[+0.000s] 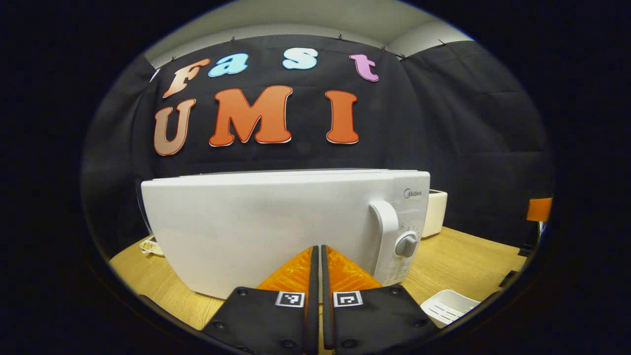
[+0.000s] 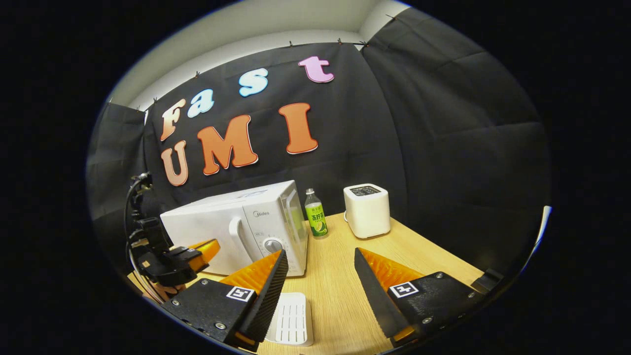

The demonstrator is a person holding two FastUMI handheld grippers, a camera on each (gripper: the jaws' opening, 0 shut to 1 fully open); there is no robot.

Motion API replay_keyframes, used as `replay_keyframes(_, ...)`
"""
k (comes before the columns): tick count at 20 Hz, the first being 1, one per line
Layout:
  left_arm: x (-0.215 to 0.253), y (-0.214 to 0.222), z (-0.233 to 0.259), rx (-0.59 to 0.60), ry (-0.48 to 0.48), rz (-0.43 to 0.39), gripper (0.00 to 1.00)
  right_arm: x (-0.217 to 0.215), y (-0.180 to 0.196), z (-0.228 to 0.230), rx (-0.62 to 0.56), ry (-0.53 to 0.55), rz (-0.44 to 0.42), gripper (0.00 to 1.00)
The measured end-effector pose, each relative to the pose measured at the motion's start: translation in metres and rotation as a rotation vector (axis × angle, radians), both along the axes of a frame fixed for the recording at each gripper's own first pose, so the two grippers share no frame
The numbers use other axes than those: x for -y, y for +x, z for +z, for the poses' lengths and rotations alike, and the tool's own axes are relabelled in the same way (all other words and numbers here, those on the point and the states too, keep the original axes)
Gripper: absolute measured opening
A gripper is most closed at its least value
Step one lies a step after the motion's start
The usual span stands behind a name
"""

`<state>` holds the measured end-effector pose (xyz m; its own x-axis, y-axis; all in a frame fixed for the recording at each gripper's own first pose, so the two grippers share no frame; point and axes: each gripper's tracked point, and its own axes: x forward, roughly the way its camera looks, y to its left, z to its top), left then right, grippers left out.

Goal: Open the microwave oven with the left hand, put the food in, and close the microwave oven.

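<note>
The left gripper (image 1: 317, 256), fingers pressed together on nothing, faces the closed microwave oven (image 1: 276, 227); it should spread and reach toward the door handle (image 1: 387, 229) at two o'clock. The right gripper (image 2: 320, 276) gapes empty.

On the wooden bench (image 2: 340, 296) we see a white toaster (image 2: 367, 210) standing upright toward the back, close to the black cloth wall (image 2: 443, 148). Just beside it, on its left in the right gripper view, stands a clear bottle (image 2: 315, 213) with a green label. Nearer to us a white slotted tray (image 2: 292, 318) lies flat on the bench, well apart from both.
</note>
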<state>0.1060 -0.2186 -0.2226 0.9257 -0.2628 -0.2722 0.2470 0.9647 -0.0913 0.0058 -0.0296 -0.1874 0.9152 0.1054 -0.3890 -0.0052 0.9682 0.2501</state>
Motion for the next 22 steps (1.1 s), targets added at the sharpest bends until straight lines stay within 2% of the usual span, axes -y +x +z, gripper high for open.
replay_keyframes(1, -0.005, -0.007, 0.013, 0.017, -0.004, -0.007, 0.11, -0.006, -0.001, 0.006, 0.009, -0.001, 0.008, 0.84)
replay_keyframes(2, -0.015, -0.013, 0.027, 0.038, -0.01, -0.004, 0.29, -0.01, -0.001, 0.012, 0.022, -0.003, 0.011, 0.84)
replay_keyframes(4, -0.034, -0.027, 0.051, 0.07, -0.027, 0.008, 0.52, -0.02, -0.001, 0.022, 0.05, -0.021, 0.021, 0.84)
replay_keyframes(5, -0.045, -0.034, 0.063, 0.083, -0.037, 0.013, 0.48, -0.025, -0.001, 0.029, 0.064, -0.035, 0.026, 0.84)
replay_keyframes(7, -0.069, -0.048, 0.085, 0.098, -0.052, 0.027, 0.61, -0.035, 0.0, 0.043, 0.102, -0.068, 0.033, 0.86)
replay_keyframes(8, -0.083, -0.054, 0.094, 0.099, -0.058, 0.037, 0.72, -0.039, 0.0, 0.053, 0.125, -0.086, 0.035, 0.86)
replay_keyframes(10, -0.106, -0.069, 0.106, 0.094, -0.079, 0.049, 0.77, -0.05, 0.0, 0.068, 0.167, -0.115, 0.042, 0.87)
replay_keyframes(12, -0.131, -0.083, 0.114, 0.091, -0.09, 0.071, 0.92, -0.062, -0.002, 0.079, 0.204, -0.124, 0.054, 0.87)
replay_keyframes(15, -0.18, -0.1, 0.138, 0.137, -0.049, 0.144, 0.89, -0.084, -0.006, 0.092, 0.249, -0.13, 0.09, 0.89)
replay_keyframes(16, -0.193, -0.104, 0.144, 0.148, -0.042, 0.163, 0.94, -0.089, -0.005, 0.095, 0.262, -0.141, 0.097, 0.89)
replay_keyframes(22, -0.248, -0.124, 0.159, 0.158, -0.029, 0.242, 0.94, -0.116, -0.006, 0.117, 0.329, -0.161, 0.116, 0.91)
